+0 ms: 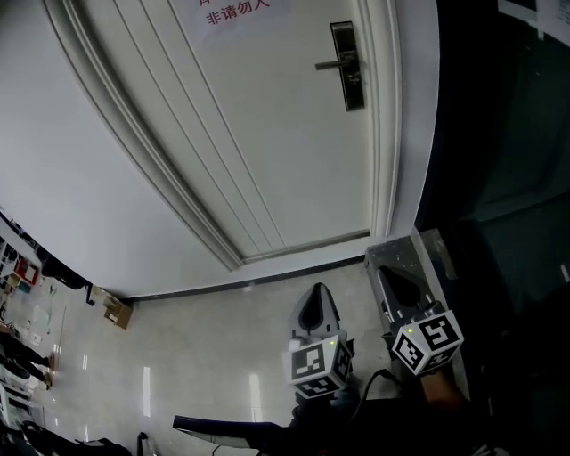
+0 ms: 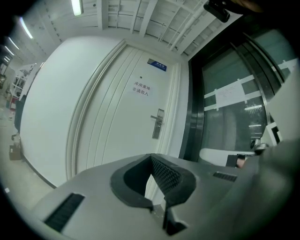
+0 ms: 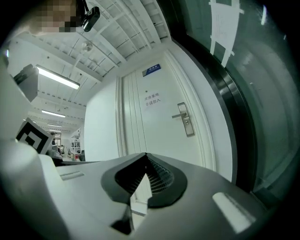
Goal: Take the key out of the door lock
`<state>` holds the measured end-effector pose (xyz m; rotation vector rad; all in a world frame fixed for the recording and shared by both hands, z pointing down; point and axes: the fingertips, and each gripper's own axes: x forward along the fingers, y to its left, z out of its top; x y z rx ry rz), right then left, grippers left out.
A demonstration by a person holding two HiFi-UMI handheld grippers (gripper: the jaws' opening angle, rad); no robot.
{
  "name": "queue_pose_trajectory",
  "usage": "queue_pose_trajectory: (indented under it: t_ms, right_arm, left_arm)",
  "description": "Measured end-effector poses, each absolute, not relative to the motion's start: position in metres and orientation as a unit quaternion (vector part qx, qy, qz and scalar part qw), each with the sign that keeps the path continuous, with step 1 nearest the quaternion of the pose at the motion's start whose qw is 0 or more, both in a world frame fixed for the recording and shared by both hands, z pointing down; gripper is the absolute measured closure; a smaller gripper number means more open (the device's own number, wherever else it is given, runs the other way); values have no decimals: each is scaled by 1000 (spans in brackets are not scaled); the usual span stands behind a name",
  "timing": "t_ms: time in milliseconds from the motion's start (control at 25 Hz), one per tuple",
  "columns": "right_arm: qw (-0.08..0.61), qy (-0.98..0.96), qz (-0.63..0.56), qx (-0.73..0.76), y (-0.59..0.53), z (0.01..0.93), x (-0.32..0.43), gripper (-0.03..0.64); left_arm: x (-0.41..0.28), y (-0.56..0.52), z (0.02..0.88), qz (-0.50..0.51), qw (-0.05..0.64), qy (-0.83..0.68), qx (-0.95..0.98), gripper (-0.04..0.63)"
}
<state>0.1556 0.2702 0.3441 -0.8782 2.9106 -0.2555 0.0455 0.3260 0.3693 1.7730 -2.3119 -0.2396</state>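
Observation:
The white door stands shut ahead of me, with a dark metal lock plate and a lever handle near its right edge. The key is too small to make out in any view. The lock plate also shows far off in the left gripper view, and the lock plate is just as distant in the right gripper view. My left gripper and right gripper are held low, well short of the door. Both are shut with nothing between the pads.
A dark-framed glass wall runs to the right of the door. A paper notice is stuck high on the door. A small cardboard box lies on the tiled floor by the left wall. Shelves stand at far left.

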Motion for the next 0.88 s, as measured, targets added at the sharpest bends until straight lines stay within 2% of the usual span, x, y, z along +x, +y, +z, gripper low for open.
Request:
queue_pose_trajectory:
  t_ms: [160, 320, 680, 880]
  right_arm:
    - [60, 946, -82, -308, 224, 332, 116, 615]
    - [41, 943, -86, -318, 192, 342, 82, 615]
    - [38, 937, -93, -334, 87, 359, 53, 615]
    - [46, 944, -85, -315, 9, 347, 24, 615]
  left_arm:
    - [6, 279, 356, -67, 96, -776, 620, 595]
    - [-33, 241, 376, -71, 126, -774, 616, 595]
    - [-63, 137, 402, -66, 158, -760, 627, 595]
    - [-92, 60, 388, -69, 147, -774, 612, 595]
